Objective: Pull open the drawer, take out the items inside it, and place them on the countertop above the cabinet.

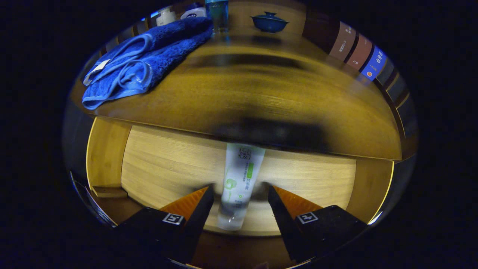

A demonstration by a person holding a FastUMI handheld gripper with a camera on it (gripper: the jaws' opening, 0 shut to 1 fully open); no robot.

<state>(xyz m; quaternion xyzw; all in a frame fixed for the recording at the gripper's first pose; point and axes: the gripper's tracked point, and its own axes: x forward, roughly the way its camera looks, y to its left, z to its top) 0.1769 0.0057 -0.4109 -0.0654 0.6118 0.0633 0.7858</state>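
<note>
On the far left of the wooden countertop (261, 97) a folded blue towel (149, 59) lies with its pale trim loops facing out and a small white tag at its left corner. Behind the towel, along the back edge, stand a pale jar (165, 16) and a white tub with a blue lid (193, 12), and just right of them a tall blue-green bottle (217, 13). Further right a dark blue lidded bowl (269, 21) sits on its own, well apart from the towel. At the right end a row of book spines (360, 52) lines the side of the counter.

Below the countertop's front edge the drawer (168, 168) is pulled out, its light wooden floor in plain sight. A white tube with green print (239, 179) lies on that floor, running lengthwise away from the gripper (241, 192), its clear cap toward the near end and its far end tucked under the counter's shadowed edge. The two fingers are spread wide, one on each side of the tube's lower half, and neither appears to touch it.
</note>
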